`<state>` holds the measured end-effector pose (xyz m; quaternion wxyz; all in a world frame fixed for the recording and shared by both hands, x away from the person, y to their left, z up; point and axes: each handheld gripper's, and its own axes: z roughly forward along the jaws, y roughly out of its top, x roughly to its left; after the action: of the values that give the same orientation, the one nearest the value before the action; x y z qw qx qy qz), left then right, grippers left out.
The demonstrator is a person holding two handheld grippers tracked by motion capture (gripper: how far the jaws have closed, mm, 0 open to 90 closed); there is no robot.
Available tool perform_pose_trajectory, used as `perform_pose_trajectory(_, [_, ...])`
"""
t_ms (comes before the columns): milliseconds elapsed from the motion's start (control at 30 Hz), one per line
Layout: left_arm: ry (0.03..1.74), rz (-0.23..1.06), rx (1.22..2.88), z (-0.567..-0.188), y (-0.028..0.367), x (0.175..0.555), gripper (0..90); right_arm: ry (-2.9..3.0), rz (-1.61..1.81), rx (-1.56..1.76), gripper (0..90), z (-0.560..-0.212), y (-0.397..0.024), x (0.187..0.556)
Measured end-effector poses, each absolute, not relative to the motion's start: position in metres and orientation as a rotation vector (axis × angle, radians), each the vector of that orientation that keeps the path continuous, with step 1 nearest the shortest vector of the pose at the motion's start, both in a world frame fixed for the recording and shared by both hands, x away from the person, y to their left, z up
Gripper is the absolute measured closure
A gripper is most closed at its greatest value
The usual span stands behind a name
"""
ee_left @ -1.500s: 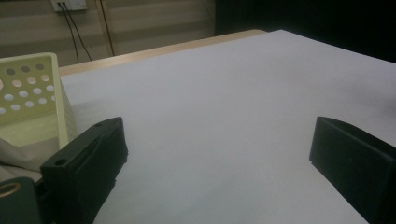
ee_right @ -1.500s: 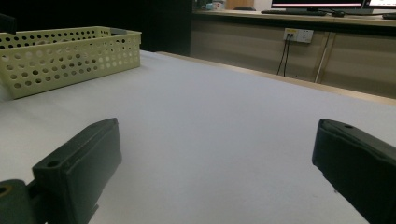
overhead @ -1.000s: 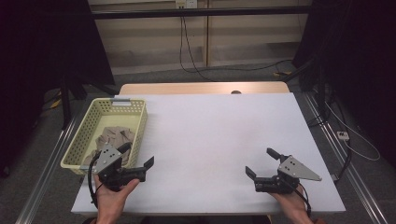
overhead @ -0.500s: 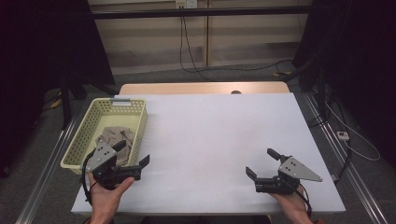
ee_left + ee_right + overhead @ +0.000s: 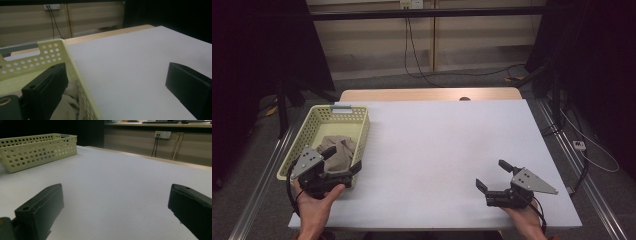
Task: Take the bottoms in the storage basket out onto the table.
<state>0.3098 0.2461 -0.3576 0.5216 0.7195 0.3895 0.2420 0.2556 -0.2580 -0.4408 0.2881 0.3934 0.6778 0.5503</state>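
Since the white table (image 5: 442, 150) takes up most of the high view, start there: it's a big pale sheet with a strip of bare wood at its 12 o'clock edge. Next down in size is the yellow basket (image 5: 314, 131), a perforated plastic one sitting at about 9 o'clock on the table, right along the edge. Inside it, bunched toward the near end, is the beige cloth (image 5: 338, 152) (crumpled, hard to say what it is). The left gripper (image 5: 343, 164) hangs at the basket's near end, jaws wide apart, one over the cloth and one outside the basket wall. The right gripper (image 5: 493, 175) sits around 5 o'clock, low over bare table, jaws also spread wide, gripping nothing.
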Motion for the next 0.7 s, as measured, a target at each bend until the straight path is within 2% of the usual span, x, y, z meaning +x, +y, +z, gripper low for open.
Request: perform_pose_trajectory(700, [0.989, 0.615, 1.774, -0.324, 0.286, 0.320, 5.6, 1.818, 1.471, 1.046, 0.0, -0.440, -0.254, 0.256])
